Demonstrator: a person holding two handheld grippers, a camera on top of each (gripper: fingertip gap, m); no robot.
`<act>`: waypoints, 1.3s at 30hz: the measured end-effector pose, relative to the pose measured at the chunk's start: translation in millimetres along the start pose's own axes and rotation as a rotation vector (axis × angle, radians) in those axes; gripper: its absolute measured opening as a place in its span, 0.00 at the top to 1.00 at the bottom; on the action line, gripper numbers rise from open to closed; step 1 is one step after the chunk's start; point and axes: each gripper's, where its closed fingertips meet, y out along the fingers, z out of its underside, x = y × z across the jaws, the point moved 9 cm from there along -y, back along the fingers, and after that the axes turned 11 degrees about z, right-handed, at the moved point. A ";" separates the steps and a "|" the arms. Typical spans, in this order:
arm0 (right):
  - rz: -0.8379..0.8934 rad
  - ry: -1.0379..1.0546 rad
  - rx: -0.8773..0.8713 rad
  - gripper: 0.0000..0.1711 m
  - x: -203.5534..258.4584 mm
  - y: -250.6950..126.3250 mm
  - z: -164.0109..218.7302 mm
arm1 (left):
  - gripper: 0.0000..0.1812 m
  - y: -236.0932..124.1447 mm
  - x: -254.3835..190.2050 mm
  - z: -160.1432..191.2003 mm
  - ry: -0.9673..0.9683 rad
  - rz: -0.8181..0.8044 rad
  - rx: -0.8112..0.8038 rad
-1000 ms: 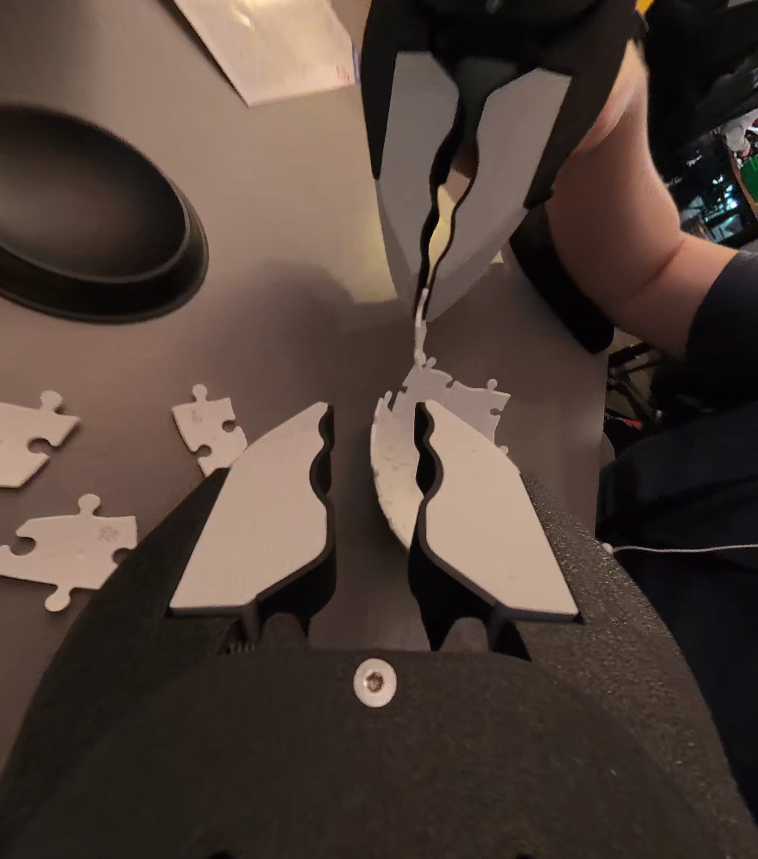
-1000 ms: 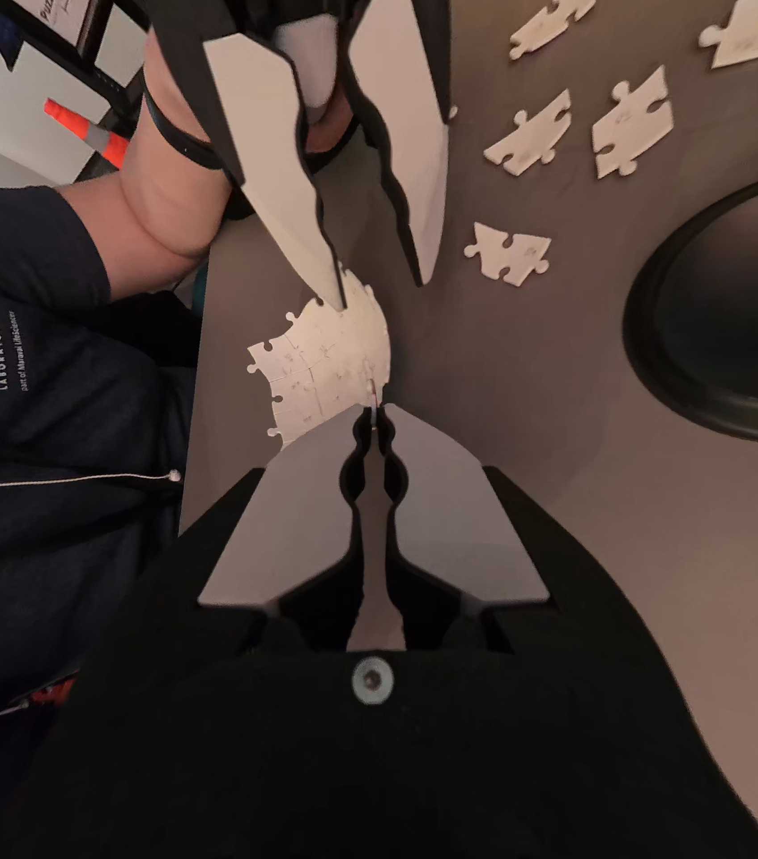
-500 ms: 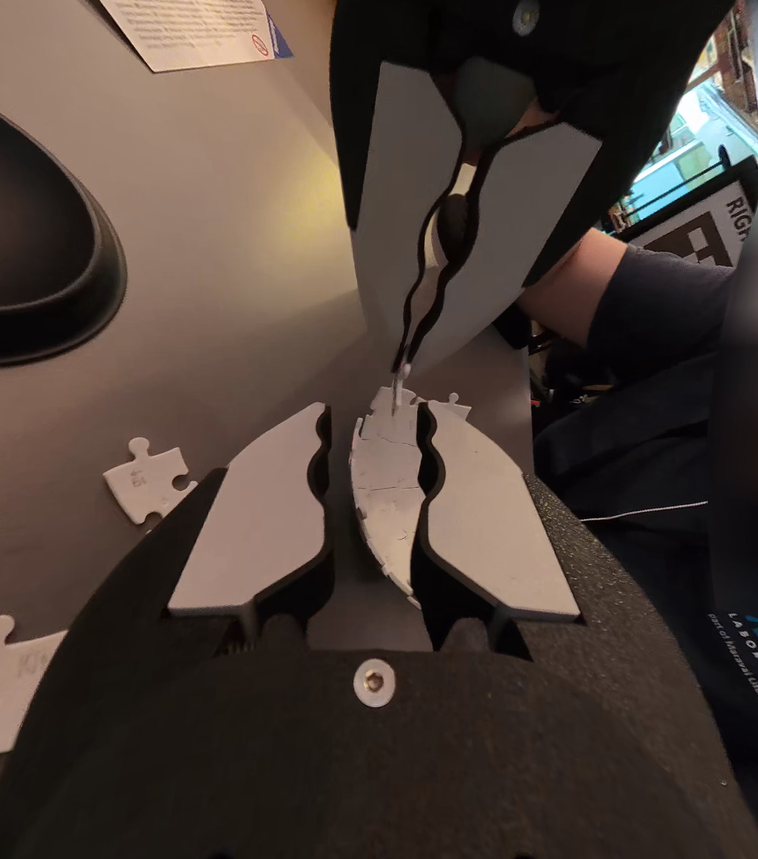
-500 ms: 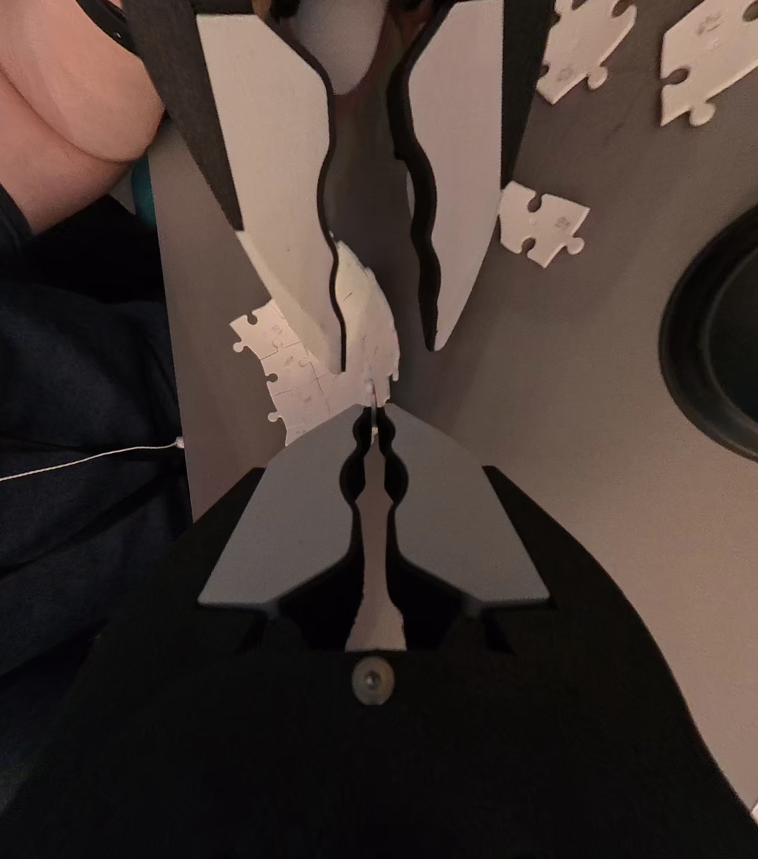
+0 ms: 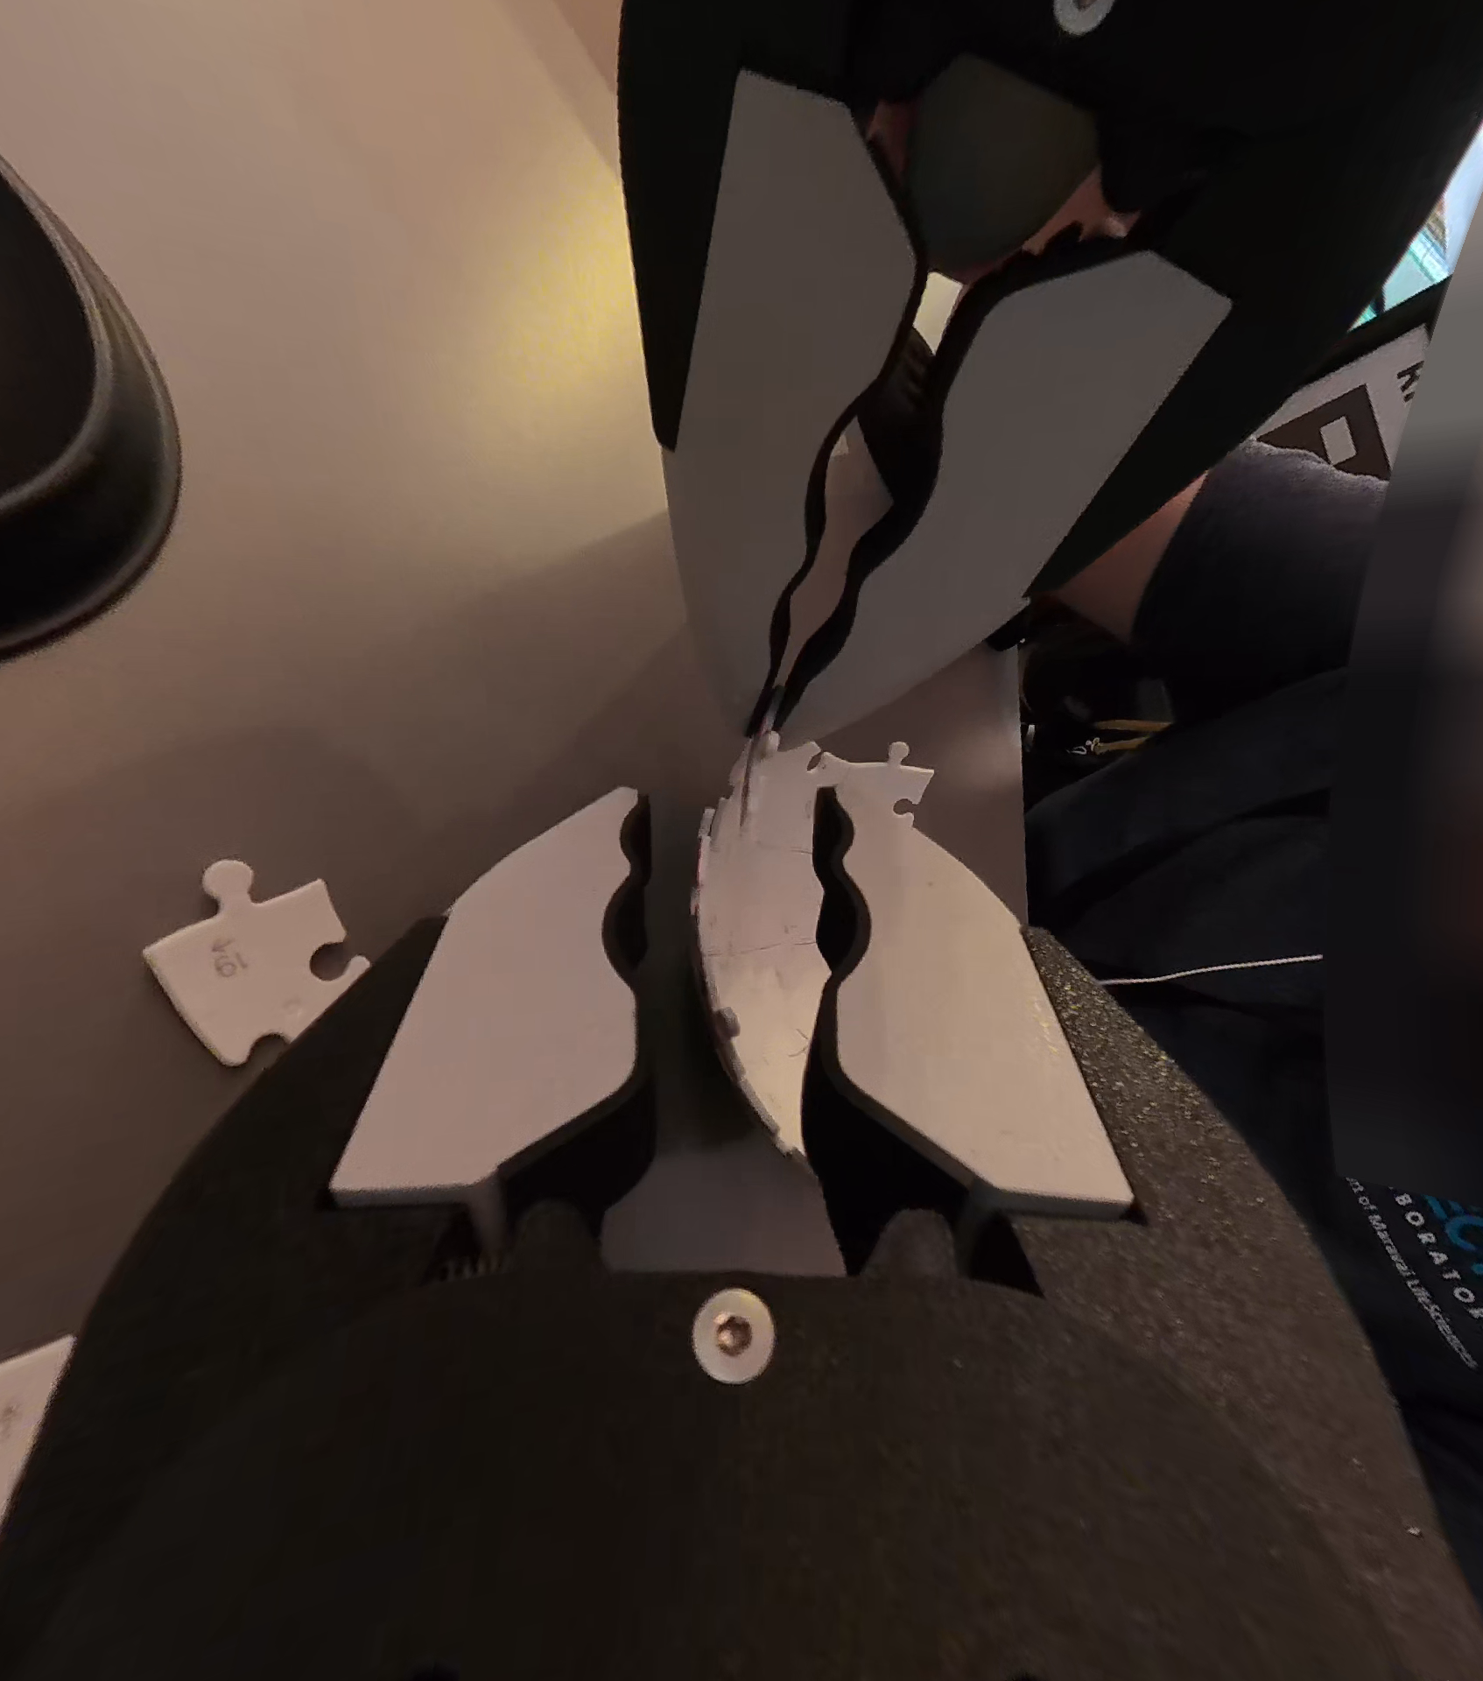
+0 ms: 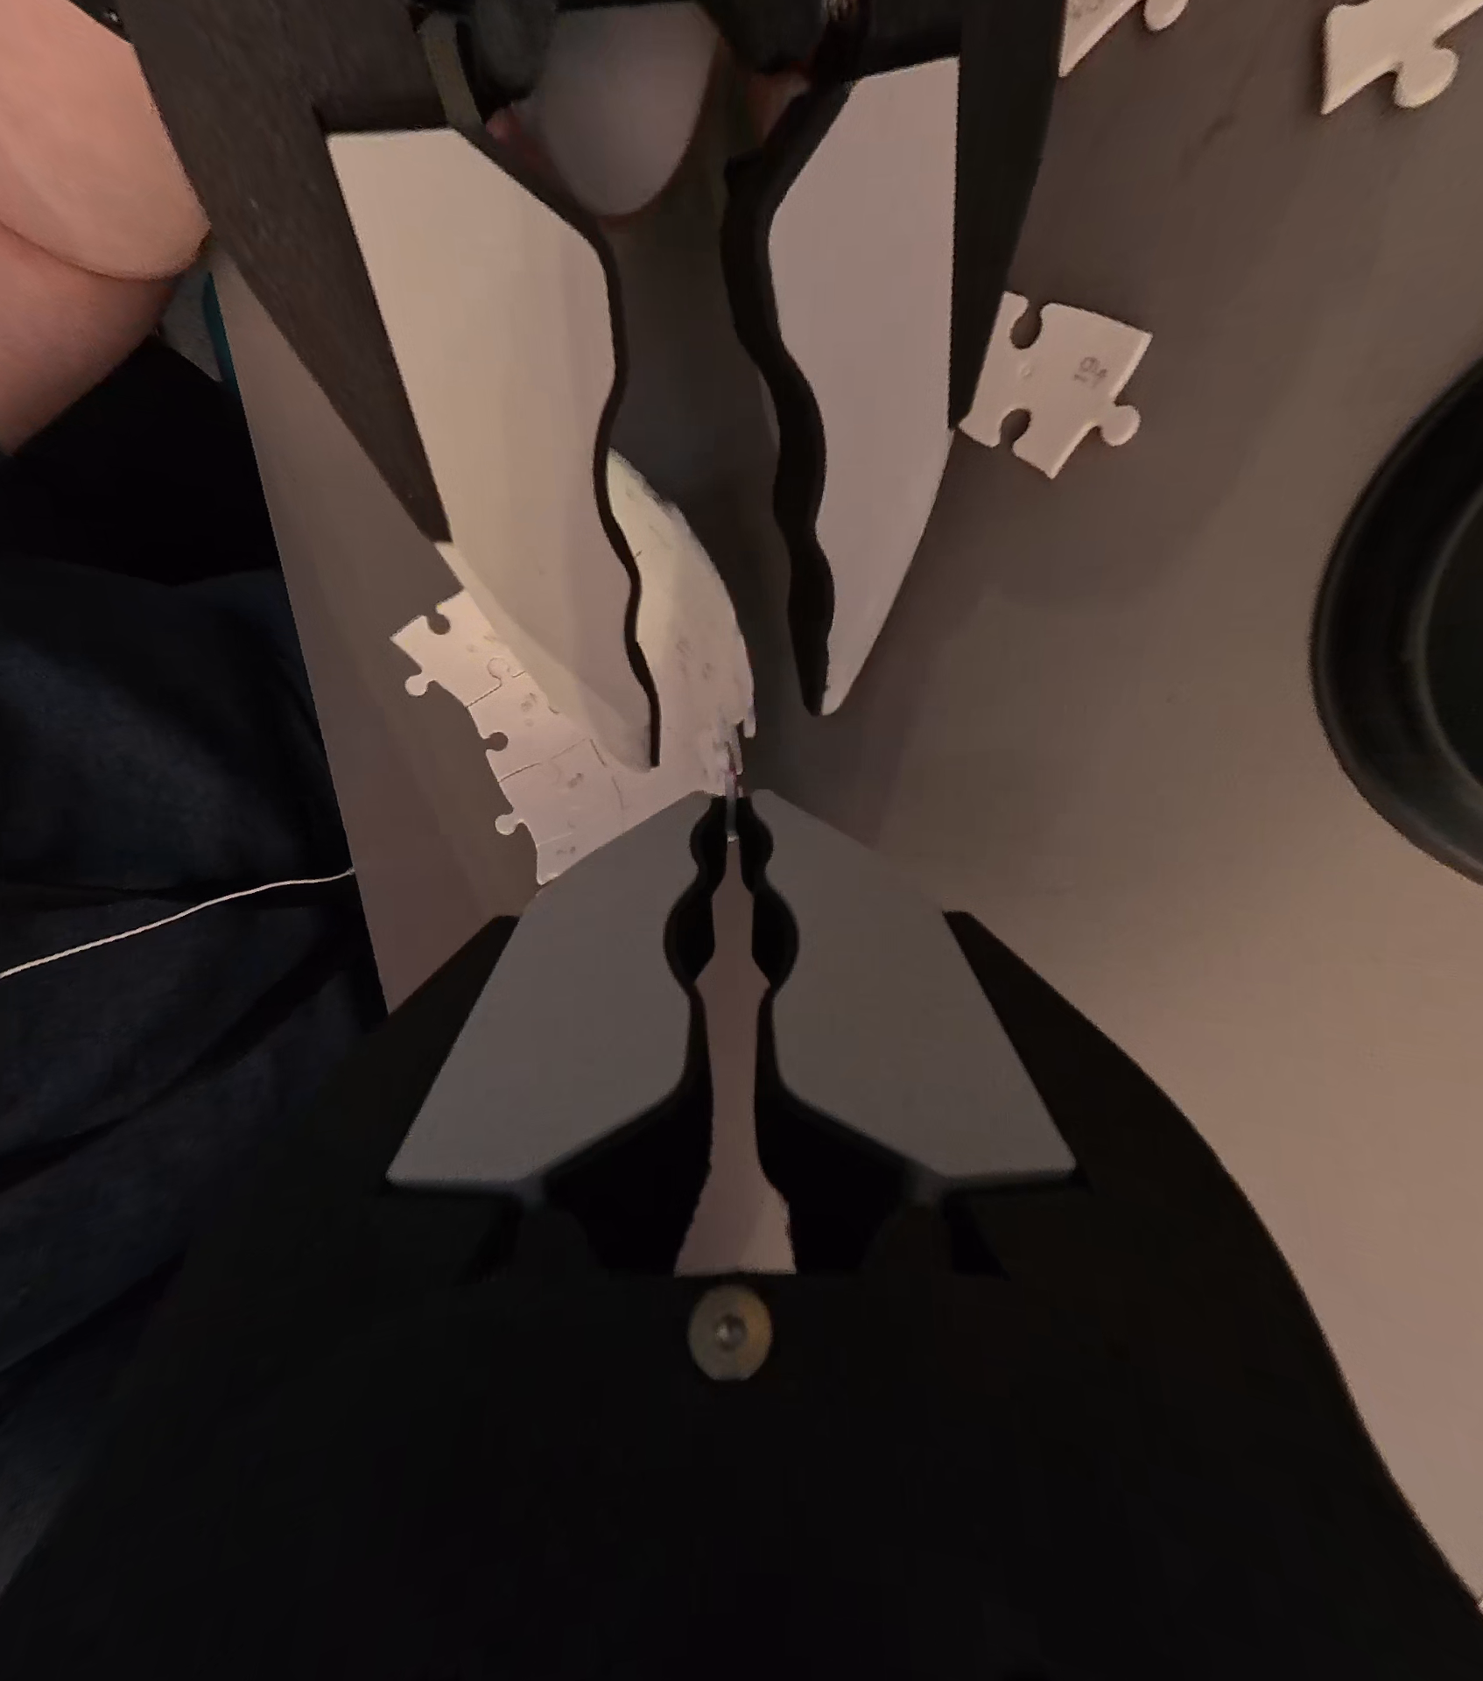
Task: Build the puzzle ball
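Since 1 s ago both grippers have closed in on each other over the table edge; loose piece sits nearer the left gripper now. Left gripper is spread apart, w/ the curved shell of joined pieces lying against its right finger. Right gripper is clenched on a thin piece, tip touching the shell's top edge. Black bowl well apart.

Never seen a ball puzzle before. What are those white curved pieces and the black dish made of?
The joined puzzle pieces look like thin rigid plastic with a matt white face: they hold a curve and have clean-cut tabs. The black dish looks like matt moulded plastic or rubber, with a smooth rounded rim; which one I cannot tell.
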 end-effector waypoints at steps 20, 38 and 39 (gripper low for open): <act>0.000 -0.031 -0.042 0.98 5.9 -6.8 -1.7 | 0.80 -19.6 -12.0 7.1 0.021 -0.082 -0.056; 0.027 -0.034 -0.078 0.98 5.0 -19.0 4.7 | 0.76 -39.9 -73.8 0.4 0.626 -0.170 -0.345; 0.023 -0.033 -0.074 0.98 4.9 -18.3 4.9 | 0.83 -40.3 -77.0 0.1 0.653 -0.150 -0.345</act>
